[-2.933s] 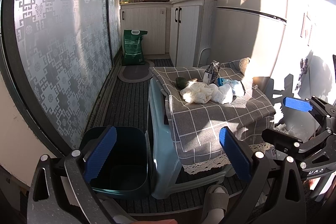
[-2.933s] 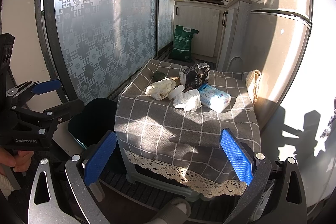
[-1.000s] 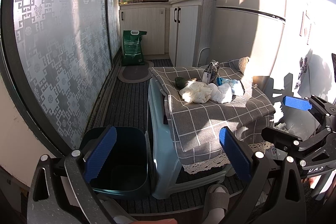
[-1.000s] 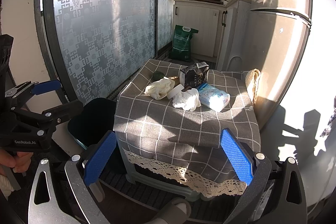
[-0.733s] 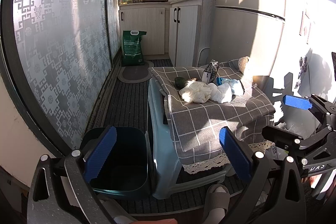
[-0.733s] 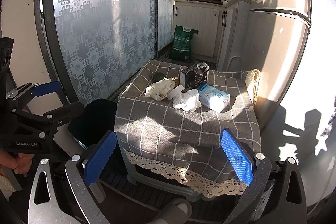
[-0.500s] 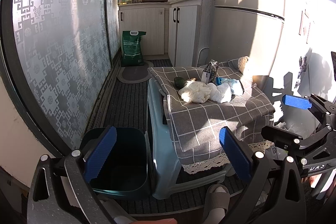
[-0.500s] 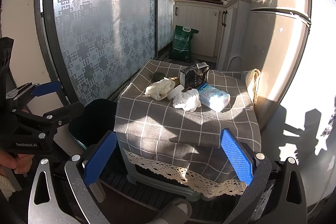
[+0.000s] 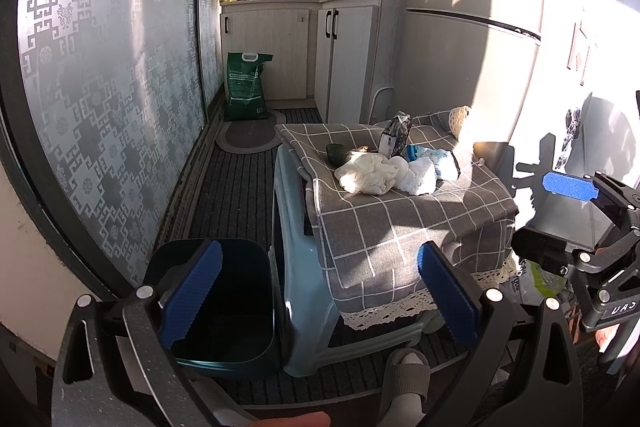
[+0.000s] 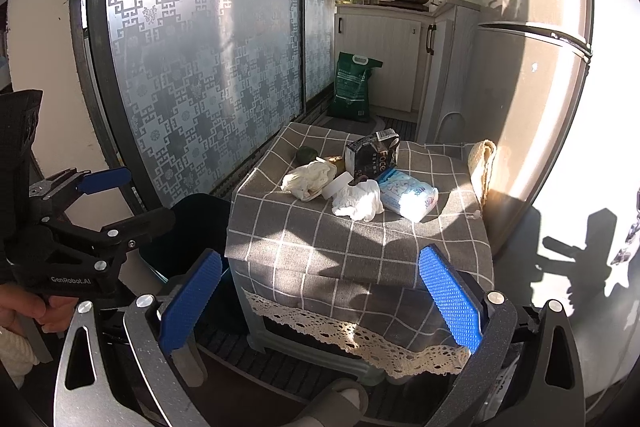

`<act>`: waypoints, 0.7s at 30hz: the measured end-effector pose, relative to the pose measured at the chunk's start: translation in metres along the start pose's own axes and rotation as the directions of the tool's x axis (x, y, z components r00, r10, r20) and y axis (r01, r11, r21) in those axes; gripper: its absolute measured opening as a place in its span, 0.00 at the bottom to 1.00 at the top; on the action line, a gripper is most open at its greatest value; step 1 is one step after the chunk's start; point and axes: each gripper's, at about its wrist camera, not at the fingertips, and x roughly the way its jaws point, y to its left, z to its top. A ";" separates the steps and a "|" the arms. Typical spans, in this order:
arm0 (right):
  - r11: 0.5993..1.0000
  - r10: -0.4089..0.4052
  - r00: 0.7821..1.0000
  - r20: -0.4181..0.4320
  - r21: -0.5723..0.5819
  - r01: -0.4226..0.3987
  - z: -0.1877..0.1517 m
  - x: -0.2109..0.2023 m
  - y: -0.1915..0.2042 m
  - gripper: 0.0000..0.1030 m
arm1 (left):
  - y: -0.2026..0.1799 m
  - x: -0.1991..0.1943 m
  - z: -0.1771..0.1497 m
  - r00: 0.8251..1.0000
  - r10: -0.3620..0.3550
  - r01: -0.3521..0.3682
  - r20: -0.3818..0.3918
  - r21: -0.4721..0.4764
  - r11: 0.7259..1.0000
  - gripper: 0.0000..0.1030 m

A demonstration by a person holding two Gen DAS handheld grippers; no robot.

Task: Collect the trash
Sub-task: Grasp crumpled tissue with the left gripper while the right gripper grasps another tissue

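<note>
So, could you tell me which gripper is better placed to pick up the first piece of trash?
Probably the right gripper: it is open and faces the tissue across the table. The left gripper, also open, sits off to the side above the bin.

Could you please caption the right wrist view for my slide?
Open right tongs face trash on a checked cloth, bin beside.
</note>
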 end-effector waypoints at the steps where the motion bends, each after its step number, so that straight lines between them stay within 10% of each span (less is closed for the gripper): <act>1: 1.000 0.008 1.000 0.011 0.000 -0.008 0.002 -0.003 -0.001 0.97 | -0.001 0.001 0.002 1.000 -0.003 0.003 0.001 0.010 1.000 0.97; 14: 0.999 0.044 0.999 0.025 0.021 -0.045 0.042 0.005 -0.036 0.96 | -0.012 0.028 0.035 0.994 -0.098 0.104 -0.042 0.180 0.978 0.82; 21: 0.997 0.074 0.997 -0.025 -0.002 -0.074 0.061 0.038 -0.050 0.72 | -0.020 0.059 0.061 0.979 -0.180 0.200 -0.095 0.281 0.939 0.64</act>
